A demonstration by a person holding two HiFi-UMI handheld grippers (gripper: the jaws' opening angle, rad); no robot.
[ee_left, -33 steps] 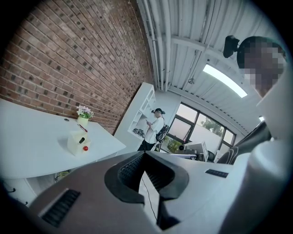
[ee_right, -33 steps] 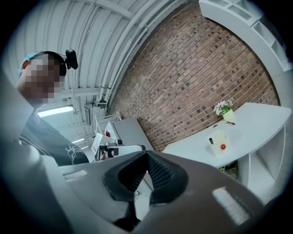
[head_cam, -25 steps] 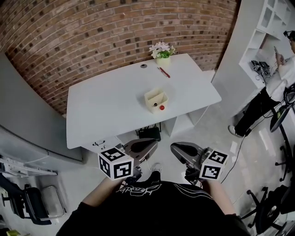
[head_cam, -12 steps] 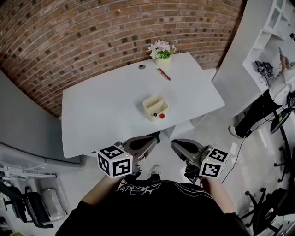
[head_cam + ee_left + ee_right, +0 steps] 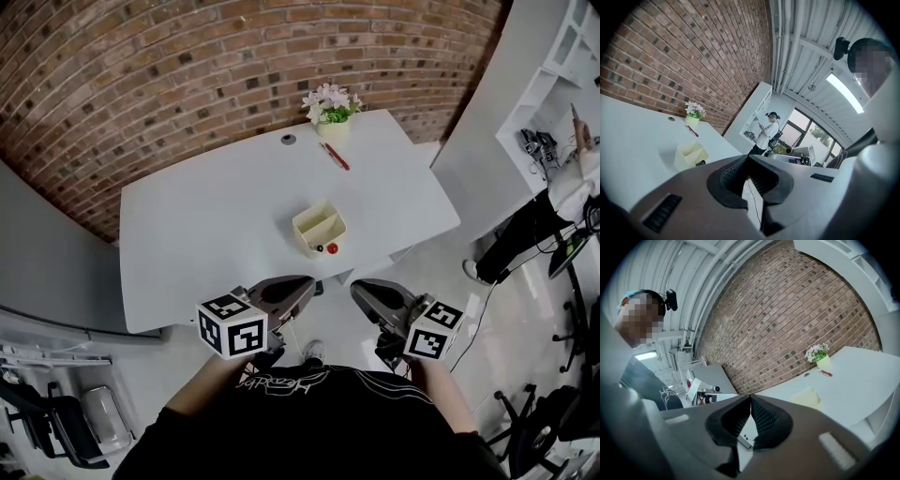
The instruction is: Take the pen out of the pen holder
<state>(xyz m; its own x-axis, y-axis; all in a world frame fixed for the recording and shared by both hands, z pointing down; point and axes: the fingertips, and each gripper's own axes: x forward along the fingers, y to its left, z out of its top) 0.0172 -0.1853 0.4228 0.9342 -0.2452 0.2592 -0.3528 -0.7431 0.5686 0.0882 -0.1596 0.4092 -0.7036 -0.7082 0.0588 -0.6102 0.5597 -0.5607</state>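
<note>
Well, my left gripper (image 5: 307, 284) and right gripper (image 5: 356, 289) are both clenched on nothing, short of the white table's (image 5: 206, 234) near edge. The red-tipped pen (image 5: 332, 248) stands in the cream plastic pen holder (image 5: 319, 228), well beyond their fingertips.

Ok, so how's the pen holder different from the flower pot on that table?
The pen holder sits by the near edge of the table; the flower pot stands at the far edge by the brick wall. The pen holder is boxy with a divider; the flower pot is round and holds flowers. Both are pale yellowish.
</note>
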